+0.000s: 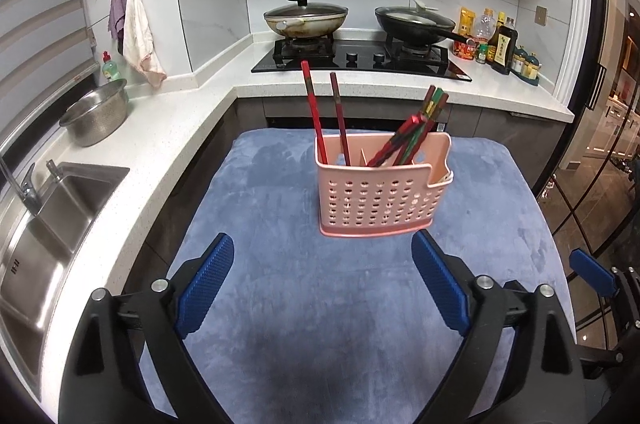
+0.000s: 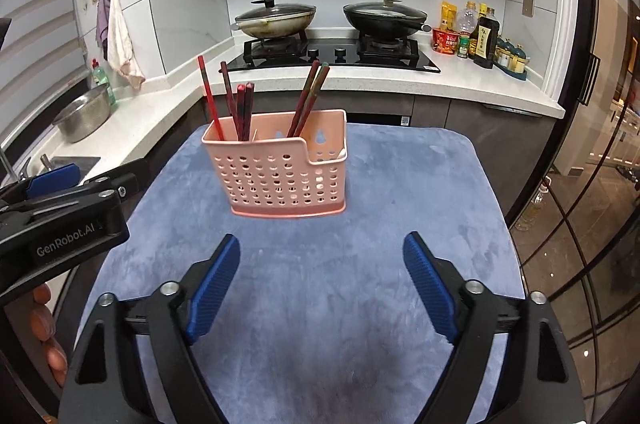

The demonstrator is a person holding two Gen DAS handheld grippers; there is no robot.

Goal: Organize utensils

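A pink perforated utensil holder stands upright on a blue-grey mat; it also shows in the right wrist view. Several red and dark chopsticks stand in it, two at its left end and a bunch leaning right. My left gripper is open and empty, just in front of the holder. My right gripper is open and empty, a little further back from the holder. The left gripper's body shows at the left of the right wrist view.
A white counter wraps left and behind the mat, with a steel sink, a metal colander, a hob with two lidded pans and bottles. A glass door is right.
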